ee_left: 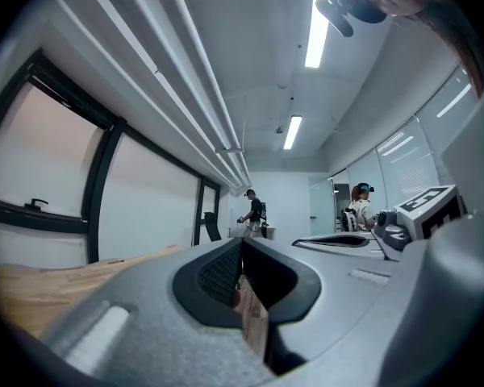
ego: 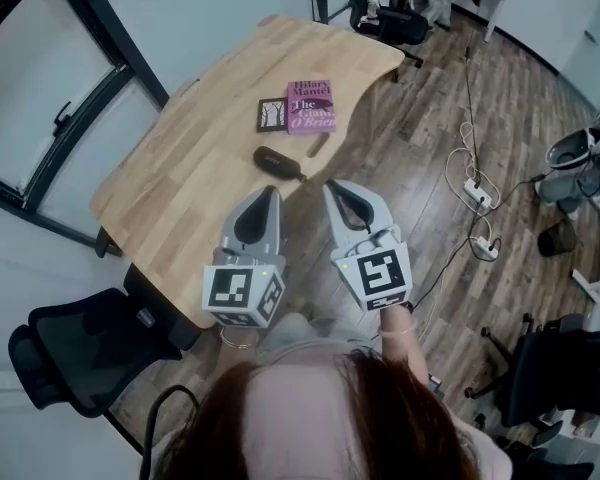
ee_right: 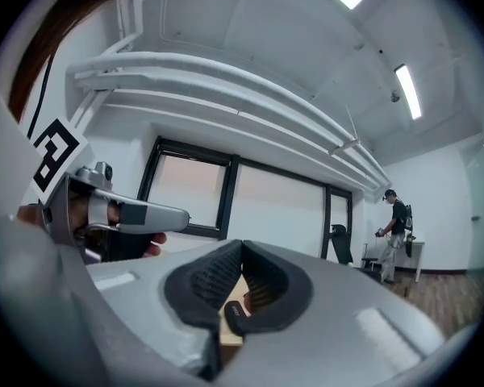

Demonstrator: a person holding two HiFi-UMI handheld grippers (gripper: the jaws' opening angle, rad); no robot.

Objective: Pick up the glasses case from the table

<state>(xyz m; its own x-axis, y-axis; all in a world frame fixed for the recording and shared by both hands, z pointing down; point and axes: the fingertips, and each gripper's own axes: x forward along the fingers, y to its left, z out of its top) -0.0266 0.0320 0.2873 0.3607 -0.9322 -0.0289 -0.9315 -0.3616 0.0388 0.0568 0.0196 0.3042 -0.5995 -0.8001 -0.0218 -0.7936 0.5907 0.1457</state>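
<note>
One pale wooden counter (ego: 200, 168) stands on a plank floor (ego: 420, 138), carrying a pink book (ego: 311, 106) and, nearer the person, the dark glasses case (ego: 278, 162). The left hand-held gripper (ego: 271, 194) and right hand-held gripper (ego: 332, 186) hover near the case, both clenched and empty.

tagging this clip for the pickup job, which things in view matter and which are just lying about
Part of the job:
- glasses case, dark, lying on the wooden table
- left claw and right claw, both shut and empty, short of the case

Just lying about:
- pink Hilary Mantel book
- small dark square card beside the book
- small brown stick
- power strip on the floor
</note>
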